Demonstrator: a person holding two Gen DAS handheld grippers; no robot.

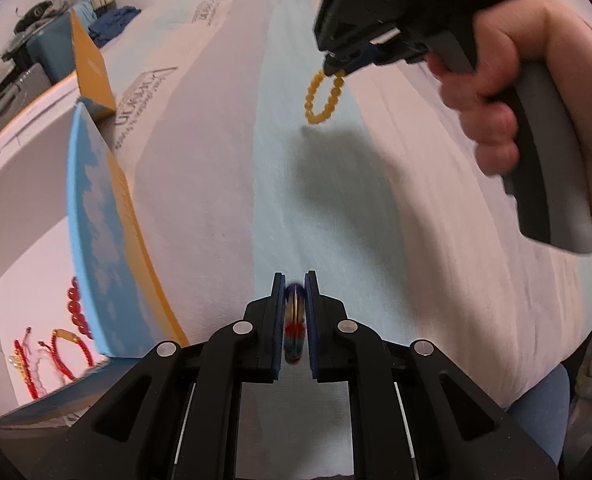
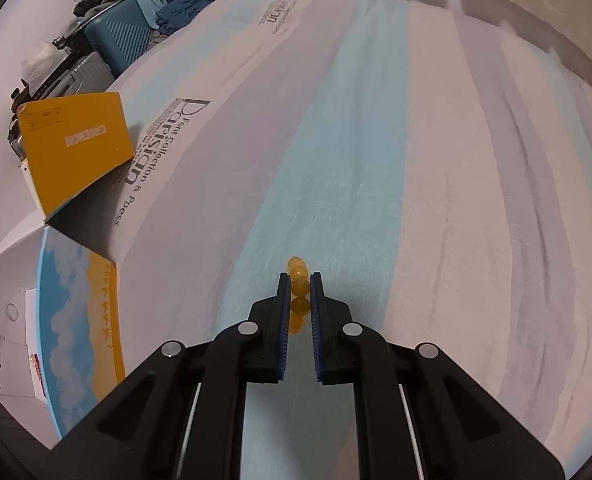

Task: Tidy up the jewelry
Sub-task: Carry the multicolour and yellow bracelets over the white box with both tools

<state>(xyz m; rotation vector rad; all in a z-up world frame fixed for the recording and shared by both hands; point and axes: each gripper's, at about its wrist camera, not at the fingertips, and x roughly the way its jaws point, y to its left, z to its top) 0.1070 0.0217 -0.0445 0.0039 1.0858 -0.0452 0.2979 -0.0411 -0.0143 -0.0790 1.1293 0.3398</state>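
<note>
My left gripper (image 1: 295, 284) is shut on a multicoloured bangle (image 1: 294, 324), seen edge-on between its blue pads, above the striped bedsheet (image 1: 335, 200). My right gripper (image 2: 299, 280) is shut on a yellow bead bracelet (image 2: 298, 284); in the left wrist view the right gripper (image 1: 334, 70) shows at upper right with the bracelet (image 1: 324, 98) hanging below it as a loop. An open white box (image 1: 28, 240) at the left holds red bead and red cord bracelets (image 1: 76, 312).
The box's blue-and-yellow flap (image 1: 104, 240) stands between my left gripper and the box interior. A second yellow flap (image 2: 76, 144) rises farther back. Suitcases and clothes (image 2: 112, 40) sit at the far left beyond the bed.
</note>
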